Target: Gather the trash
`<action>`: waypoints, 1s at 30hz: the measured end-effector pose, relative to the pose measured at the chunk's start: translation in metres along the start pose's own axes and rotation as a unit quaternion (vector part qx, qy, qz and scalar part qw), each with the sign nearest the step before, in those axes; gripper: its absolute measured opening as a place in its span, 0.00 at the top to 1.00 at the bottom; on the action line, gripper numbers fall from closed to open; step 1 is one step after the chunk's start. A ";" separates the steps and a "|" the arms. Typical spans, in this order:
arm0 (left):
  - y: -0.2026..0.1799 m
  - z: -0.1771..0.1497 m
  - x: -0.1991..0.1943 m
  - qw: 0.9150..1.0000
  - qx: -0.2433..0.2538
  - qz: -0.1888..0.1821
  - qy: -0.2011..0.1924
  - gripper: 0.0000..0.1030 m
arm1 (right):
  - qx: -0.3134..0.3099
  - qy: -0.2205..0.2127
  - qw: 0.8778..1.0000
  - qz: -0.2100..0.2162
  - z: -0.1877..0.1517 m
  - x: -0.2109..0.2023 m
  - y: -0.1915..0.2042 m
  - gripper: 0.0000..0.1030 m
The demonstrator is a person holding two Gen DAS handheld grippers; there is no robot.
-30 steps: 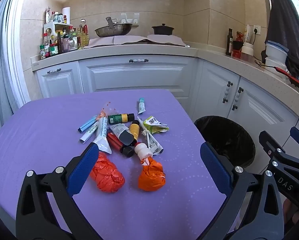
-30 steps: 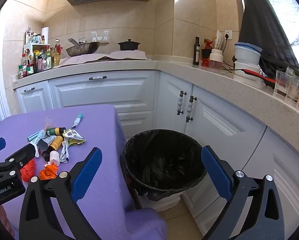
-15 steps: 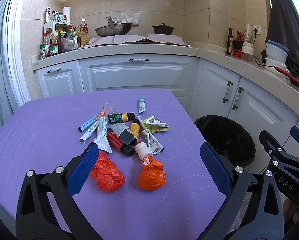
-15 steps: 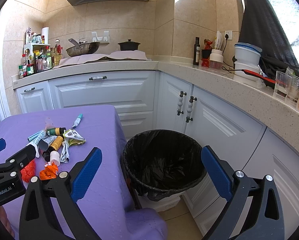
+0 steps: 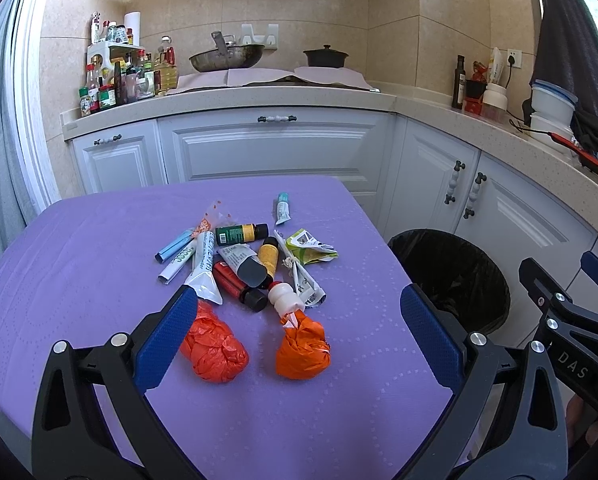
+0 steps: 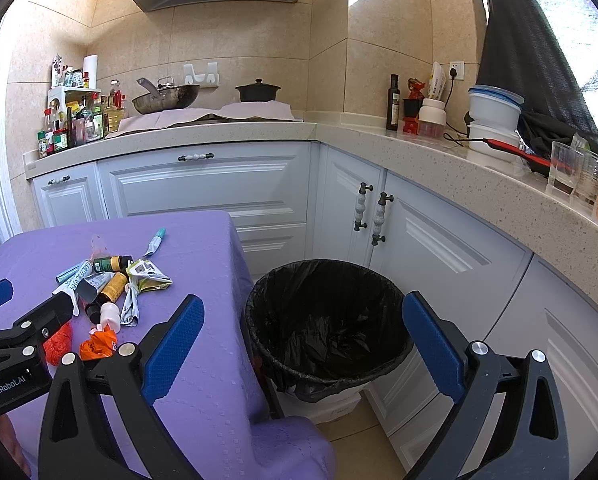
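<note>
Both tongs gape wide, empty. The left tongs (image 5: 297, 332) frame two orange bags (image 5: 301, 346) on the bench (image 5: 79, 264); the right tongs (image 6: 303, 344) frame the seemingly empty bin (image 6: 327, 320).

a grey metal wok (image 5: 227, 56) and a black lidded pot (image 5: 325, 57) are sitting at the back edge of the speckled stone countertop (image 6: 439, 160). a rack of condiment bottles (image 5: 119, 80) is crowding its left corner. two clear glasses (image 6: 577, 174) are standing near its right end.
</note>
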State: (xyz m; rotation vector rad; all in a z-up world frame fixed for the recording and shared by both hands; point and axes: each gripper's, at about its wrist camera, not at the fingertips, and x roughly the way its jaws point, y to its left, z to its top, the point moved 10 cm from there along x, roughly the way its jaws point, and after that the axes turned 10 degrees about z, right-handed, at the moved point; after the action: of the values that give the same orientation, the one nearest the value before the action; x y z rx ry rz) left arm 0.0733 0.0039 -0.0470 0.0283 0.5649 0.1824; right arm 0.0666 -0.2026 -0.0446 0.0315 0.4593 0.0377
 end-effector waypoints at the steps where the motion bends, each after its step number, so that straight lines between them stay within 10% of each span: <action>1: 0.000 0.000 0.000 1.000 0.000 0.000 0.000 0.04 | 0.000 0.000 1.000 0.000 0.000 0.000 0.000 0.06; 30: 0.001 0.000 0.001 1.000 0.000 -0.001 0.000 0.04 | 0.000 -0.001 1.000 0.000 0.000 -0.001 0.000 0.06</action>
State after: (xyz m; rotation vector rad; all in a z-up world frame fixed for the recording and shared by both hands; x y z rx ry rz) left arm 0.0741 0.0047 -0.0472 0.0270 0.5653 0.1803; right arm 0.0654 -0.2022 -0.0445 0.0318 0.4567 0.0370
